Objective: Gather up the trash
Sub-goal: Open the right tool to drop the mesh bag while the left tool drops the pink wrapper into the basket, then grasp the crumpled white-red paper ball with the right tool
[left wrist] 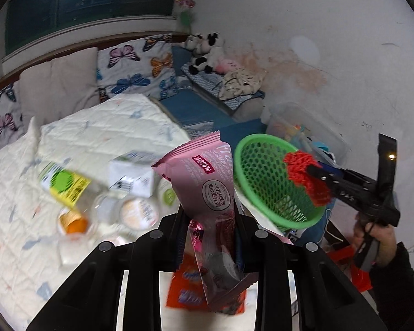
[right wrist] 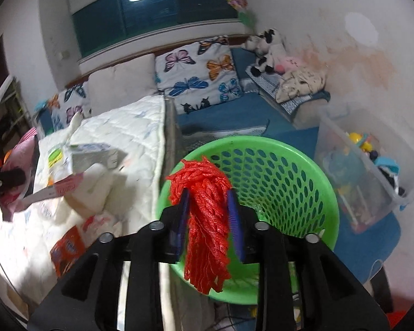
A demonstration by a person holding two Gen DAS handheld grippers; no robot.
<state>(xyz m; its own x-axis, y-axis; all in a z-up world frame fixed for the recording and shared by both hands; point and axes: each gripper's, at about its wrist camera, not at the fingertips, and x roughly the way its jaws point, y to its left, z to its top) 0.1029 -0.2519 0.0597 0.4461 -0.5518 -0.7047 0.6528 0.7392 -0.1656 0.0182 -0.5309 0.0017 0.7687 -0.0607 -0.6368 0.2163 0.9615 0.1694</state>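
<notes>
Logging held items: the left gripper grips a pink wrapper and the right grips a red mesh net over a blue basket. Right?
Not quite: the basket is green, as the right wrist view shows. The left gripper does grip the pink wrapper, and the right gripper the red mesh net.

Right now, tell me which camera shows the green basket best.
The right wrist view: the green basket fills the centre, rim and perforated inside clear behind the red mesh. The left wrist view shows the basket smaller, tilted at an angle.

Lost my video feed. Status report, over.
Left gripper shut on pink wrapper. Right gripper shut on red netting, over green basket. Nothing blocking.
</notes>
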